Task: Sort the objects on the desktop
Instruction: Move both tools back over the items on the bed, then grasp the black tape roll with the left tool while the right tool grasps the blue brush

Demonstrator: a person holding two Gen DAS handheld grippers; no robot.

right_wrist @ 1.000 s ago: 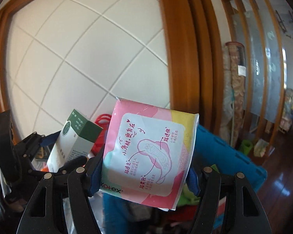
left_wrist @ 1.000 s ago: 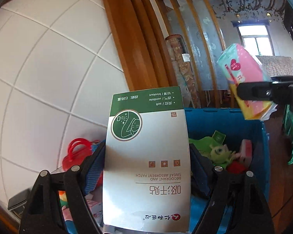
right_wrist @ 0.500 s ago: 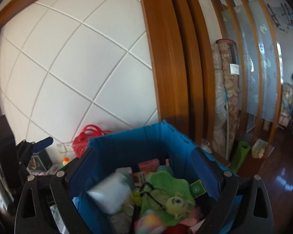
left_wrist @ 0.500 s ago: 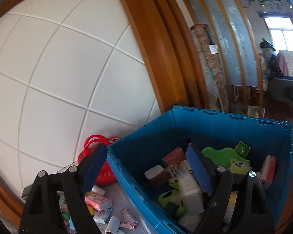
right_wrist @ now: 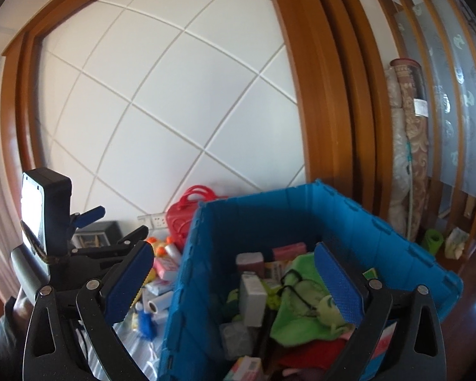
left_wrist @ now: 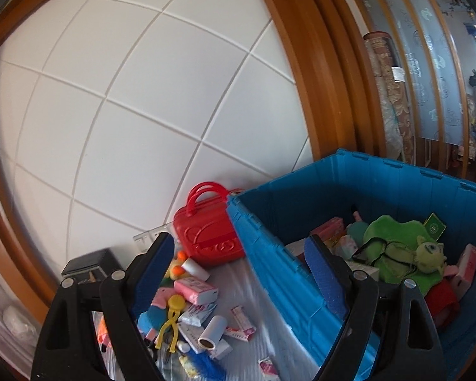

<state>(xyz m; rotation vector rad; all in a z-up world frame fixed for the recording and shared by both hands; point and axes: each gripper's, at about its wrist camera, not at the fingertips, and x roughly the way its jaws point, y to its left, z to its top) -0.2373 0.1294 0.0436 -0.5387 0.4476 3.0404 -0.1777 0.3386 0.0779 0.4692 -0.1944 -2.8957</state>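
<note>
A blue plastic crate holds a green plush toy, small boxes and packets. The white and green patch box stands inside it. My left gripper is open and empty, over the crate's left wall. My right gripper is open and empty above the crate. Left of the crate a pile of small items lies on the table: a pink packet, a yellow clip, a white roll.
A red toy handbag stands against the white tiled wall behind the pile. A black box sits at the left. The left gripper's body with its screen shows in the right wrist view. Wooden frames stand at right.
Both grippers let go of their loads, the patch box and the pink pad packet, which dropped into the crate. Both now stand open, and the left gripper has swung left toward the pile.
</note>
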